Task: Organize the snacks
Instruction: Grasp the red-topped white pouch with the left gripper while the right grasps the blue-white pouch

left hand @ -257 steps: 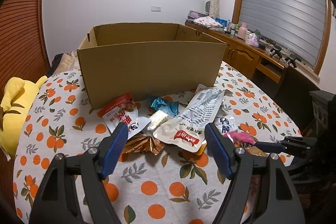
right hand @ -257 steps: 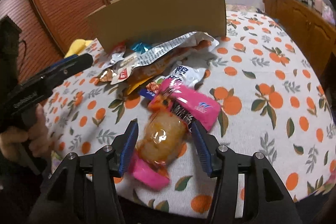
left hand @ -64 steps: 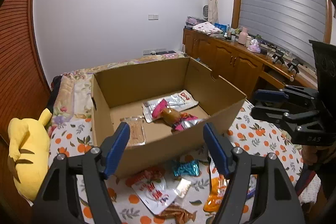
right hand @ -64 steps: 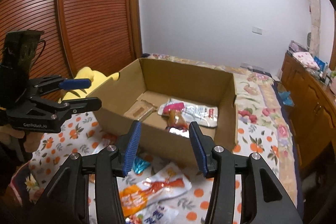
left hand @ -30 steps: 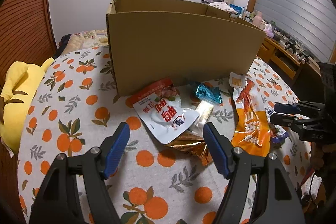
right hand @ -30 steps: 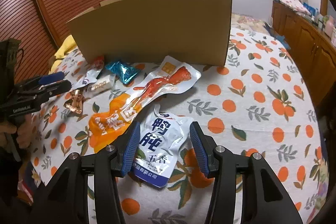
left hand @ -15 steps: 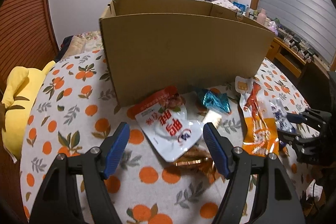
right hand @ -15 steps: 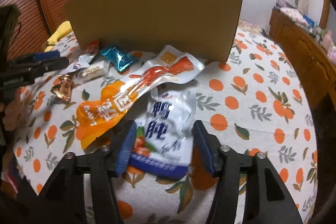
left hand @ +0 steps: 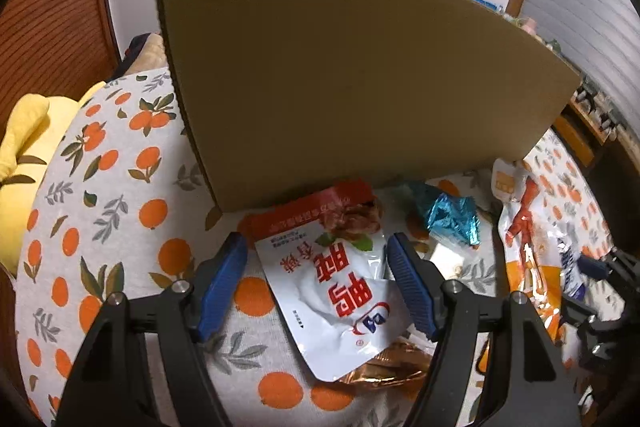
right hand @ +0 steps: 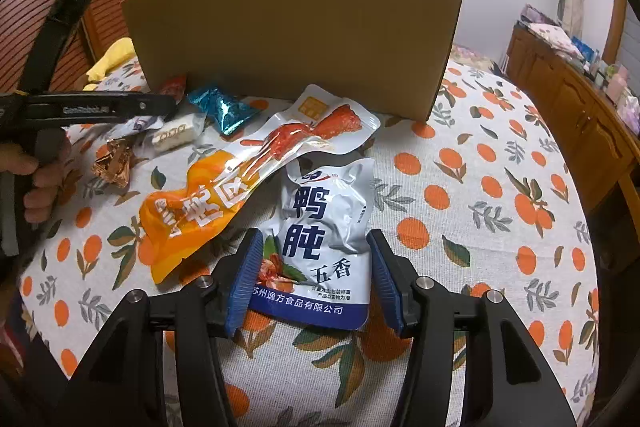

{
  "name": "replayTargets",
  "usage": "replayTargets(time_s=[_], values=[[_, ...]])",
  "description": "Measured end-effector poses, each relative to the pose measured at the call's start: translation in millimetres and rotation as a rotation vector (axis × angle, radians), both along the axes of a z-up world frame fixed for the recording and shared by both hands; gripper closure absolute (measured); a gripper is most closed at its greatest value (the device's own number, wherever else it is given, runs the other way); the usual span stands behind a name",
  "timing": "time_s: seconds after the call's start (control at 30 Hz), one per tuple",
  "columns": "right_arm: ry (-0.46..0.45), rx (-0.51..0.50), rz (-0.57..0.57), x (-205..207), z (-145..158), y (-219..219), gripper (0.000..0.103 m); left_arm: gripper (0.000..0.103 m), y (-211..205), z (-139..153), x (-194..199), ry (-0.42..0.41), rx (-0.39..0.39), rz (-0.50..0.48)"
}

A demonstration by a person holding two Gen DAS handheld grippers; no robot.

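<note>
Your right hand-held gripper (right hand: 316, 273) is wide open, fingers straddling the blue-and-white pouch (right hand: 320, 239) on the counter (right hand: 500, 227); can't tell if the pads touch its edges, nothing pinched yet. Your left hand-held gripper (left hand: 316, 281) is also spread wide, either side of the red-and-white pouch (left hand: 340, 279), holding nothing. Risks, as I judge them: both pouches lie flat and slick, so if you close w/o pressing low the pads may skid over the film and come up empty, or crumple it & grab a corner only, which could slip out on the way up. On the right, the long orange pack (right hand: 224, 199) lies just beside the blue pouch, its upper part overlapping the pouch's top edge, so lifting could drag it along. On the left, the gold wrapper (left hand: 388, 367) is tucked under the red pouch's lower end, and the blue foil packet (left hand: 452, 219) sits near the right finger; a sloppy close might catch either. The cardboard box (left hand: 340, 75) stands right behind the snacks w/ a tall near wall, so a low carry could knock into it; lift clear above the rim first.
</note>
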State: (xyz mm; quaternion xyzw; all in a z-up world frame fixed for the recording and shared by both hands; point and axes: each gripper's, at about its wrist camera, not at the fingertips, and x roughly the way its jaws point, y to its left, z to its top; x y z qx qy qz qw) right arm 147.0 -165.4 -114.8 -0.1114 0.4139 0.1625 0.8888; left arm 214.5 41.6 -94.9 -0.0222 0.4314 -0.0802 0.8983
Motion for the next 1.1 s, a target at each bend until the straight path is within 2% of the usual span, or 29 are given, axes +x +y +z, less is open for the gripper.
replayTargets(time_s=[0.2, 0.43, 0.53, 0.57, 0.6, 0.73, 1.1], values=[[0.000, 0.001, 0.000, -1, 0, 1, 0.049, 0.030, -11, -3, -7, 0.010, 0.101, -0.033], [0.001, 0.002, 0.001, -1, 0, 1, 0.048, 0.030, 5, -2, -26, 0.014, 0.094, -0.041], [0.001, 0.002, 0.002, -1, 0, 0, 0.047, 0.036, 9, -2, -33, 0.004, 0.091, -0.054], [0.001, 0.002, 0.001, -1, 0, 0, 0.047, 0.042, 10, -2, -35, 0.001, 0.089, -0.052], [0.001, 0.002, 0.002, -1, 0, 0, 0.047, 0.043, 12, -2, -37, 0.002, 0.087, -0.053], [0.001, 0.002, 0.001, 0, 0, 1, 0.047, 0.044, 12, -2, -52, -0.018, 0.088, -0.081], [0.004, 0.009, 0.001, 0, 0, 1, 0.047, 0.045, 31, 6, -72, -0.044, 0.021, -0.053]])
